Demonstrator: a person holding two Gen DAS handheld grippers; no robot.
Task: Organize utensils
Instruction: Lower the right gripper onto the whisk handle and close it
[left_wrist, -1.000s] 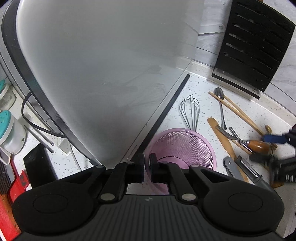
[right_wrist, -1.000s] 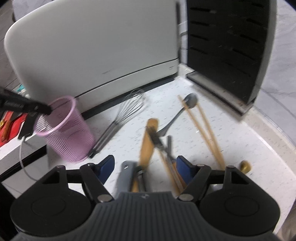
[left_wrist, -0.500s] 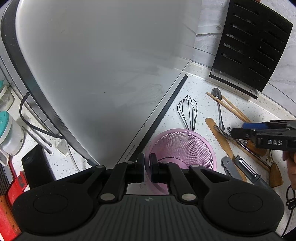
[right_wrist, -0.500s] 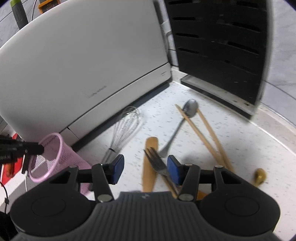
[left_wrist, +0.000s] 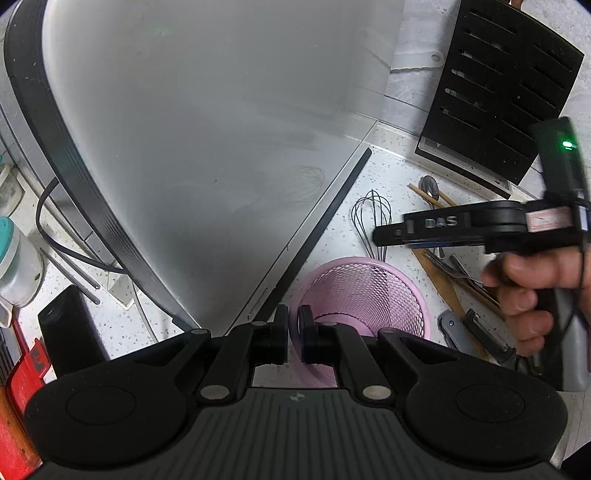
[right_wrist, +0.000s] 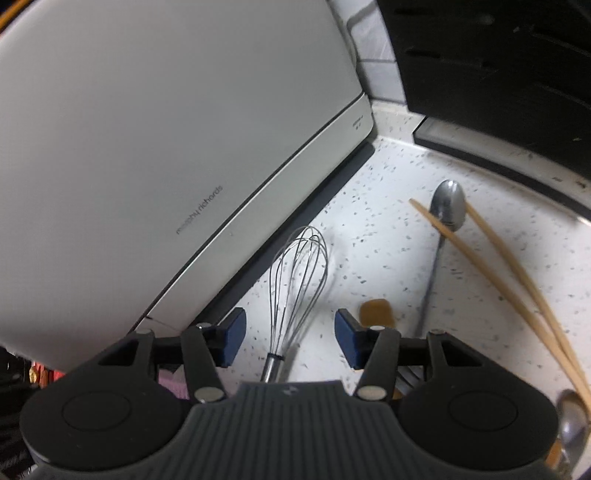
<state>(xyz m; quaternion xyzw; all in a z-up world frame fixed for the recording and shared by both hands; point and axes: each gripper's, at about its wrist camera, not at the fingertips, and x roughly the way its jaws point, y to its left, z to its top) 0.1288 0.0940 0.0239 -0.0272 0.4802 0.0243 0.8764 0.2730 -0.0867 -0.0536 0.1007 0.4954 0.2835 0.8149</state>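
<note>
Speckled white counter (right_wrist: 388, 236), right tool (right_wrist: 290, 334) spread astride whisk (right_wrist: 295, 273), left tool (left_wrist: 293, 334) pinching pink basket (left_wrist: 369, 295) rim

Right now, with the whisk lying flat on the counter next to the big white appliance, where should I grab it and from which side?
Grip the whisk by its solid metal handle, just below where the wires gather, not on the springy wire cage. It lies flat with the handle toward the right tool, whose blue pads already stand open on either side of it, so come down from above and close across the handle. The appliance blocks a side approach.

White appliance (left_wrist: 207, 140), black slotted rack (left_wrist: 495, 92) — teal-lidded jar (left_wrist: 14, 266) apart.
</note>
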